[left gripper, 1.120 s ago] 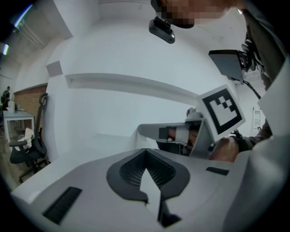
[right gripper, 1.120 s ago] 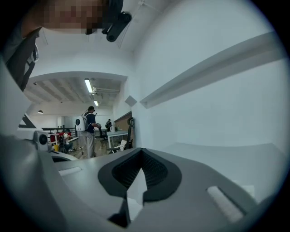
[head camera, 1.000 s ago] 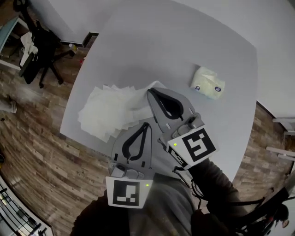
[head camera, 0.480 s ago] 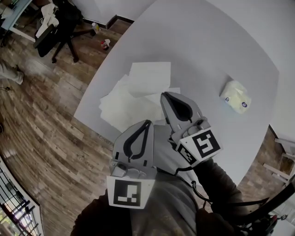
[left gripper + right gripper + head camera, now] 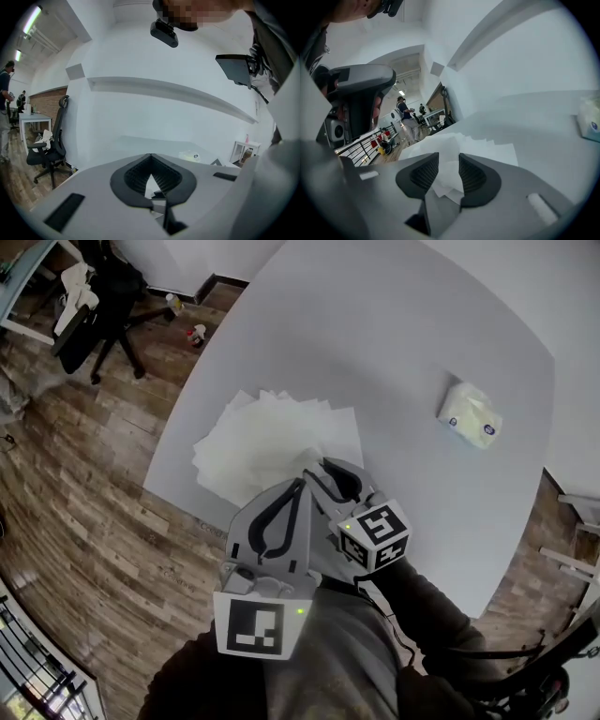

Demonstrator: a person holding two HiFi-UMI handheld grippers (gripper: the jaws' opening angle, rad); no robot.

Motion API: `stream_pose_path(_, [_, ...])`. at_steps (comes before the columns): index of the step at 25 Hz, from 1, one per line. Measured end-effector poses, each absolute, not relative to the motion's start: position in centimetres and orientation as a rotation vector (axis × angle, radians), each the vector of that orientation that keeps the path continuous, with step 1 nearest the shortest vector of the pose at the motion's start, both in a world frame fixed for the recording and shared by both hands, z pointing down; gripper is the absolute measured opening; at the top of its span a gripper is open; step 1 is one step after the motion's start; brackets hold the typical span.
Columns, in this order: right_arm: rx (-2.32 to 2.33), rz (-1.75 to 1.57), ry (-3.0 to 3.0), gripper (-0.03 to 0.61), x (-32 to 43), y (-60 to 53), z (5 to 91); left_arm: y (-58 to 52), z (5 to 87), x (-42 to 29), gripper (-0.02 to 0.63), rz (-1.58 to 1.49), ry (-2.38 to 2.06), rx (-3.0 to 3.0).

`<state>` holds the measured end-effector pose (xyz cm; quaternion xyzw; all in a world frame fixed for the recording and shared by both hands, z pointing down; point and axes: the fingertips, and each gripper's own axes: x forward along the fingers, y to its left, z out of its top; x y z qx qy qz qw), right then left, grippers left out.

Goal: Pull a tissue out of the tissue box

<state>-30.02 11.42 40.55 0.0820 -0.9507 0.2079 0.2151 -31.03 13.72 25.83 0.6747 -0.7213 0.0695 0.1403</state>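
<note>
Only one tissue box [image 5: 469,414]; several loose tissues [image 5: 272,442].

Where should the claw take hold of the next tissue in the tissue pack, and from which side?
Probably the white tuft rising from the top of the tissue pack, taken from above by the open right claw. The tuft stands free of the soft pack, so the jaws can close across it.
</note>
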Motion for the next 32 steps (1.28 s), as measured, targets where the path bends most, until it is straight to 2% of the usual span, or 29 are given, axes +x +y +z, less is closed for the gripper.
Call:
stream_pose_path(4, [0.389,0.569,-2.666,0.106,-27.0,11.0,39.2,13.6,25.4,-29.7,0.002,0.179,-2.055,2.007])
stream_pose_path(9, [0.554,0.490,-2.807,0.103,-21.4,11.0,32.2,13.6,23.0,-25.3,0.002,0.127,-2.029,2.103])
stream_pose_path(19, [0.928,0.213,-2.981,0.007,-2.5,16.1,15.5,17.2,14.9,-7.1,0.002,0.044,-1.953,2.386])
stream_pose_path(26, [1.066,0.207,-2.979,0.002,7.3,20.1,11.7,20.4,11.9,3.9,0.002,0.135,-1.858,2.536])
stream_pose_path(32, [1.147,0.119,-3.013,0.002,9.0,20.5,10.0,20.3,9.9,5.7,0.002,0.136,-1.858,2.631])
